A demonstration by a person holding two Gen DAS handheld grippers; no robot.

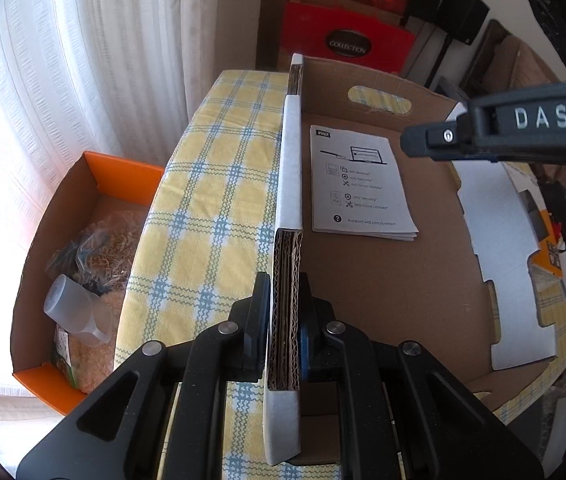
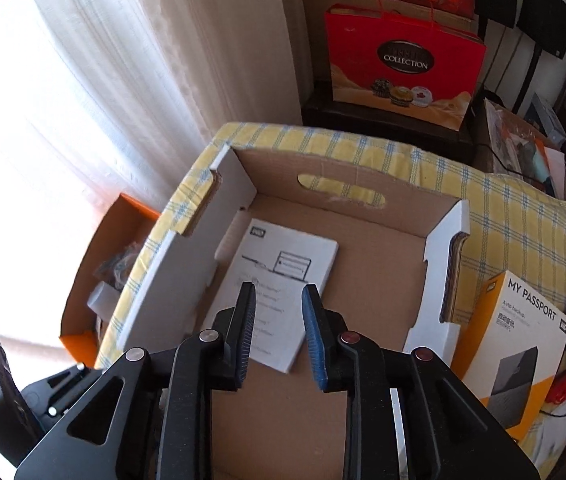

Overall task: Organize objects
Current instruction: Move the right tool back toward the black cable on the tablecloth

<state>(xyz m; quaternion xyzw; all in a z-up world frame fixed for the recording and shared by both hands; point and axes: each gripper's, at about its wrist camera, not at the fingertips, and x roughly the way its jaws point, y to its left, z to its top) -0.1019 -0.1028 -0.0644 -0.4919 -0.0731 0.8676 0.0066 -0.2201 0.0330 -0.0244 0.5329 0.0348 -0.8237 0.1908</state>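
Fingers point(image 2: 279, 300) apart — booklet point(image 2: 283, 268) beneath.

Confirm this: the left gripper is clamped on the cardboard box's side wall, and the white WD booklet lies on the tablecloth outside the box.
One thing is wrong: the booklet lies inside the cardboard box, on its floor, as the right wrist view shows. The left gripper does clamp the side wall.
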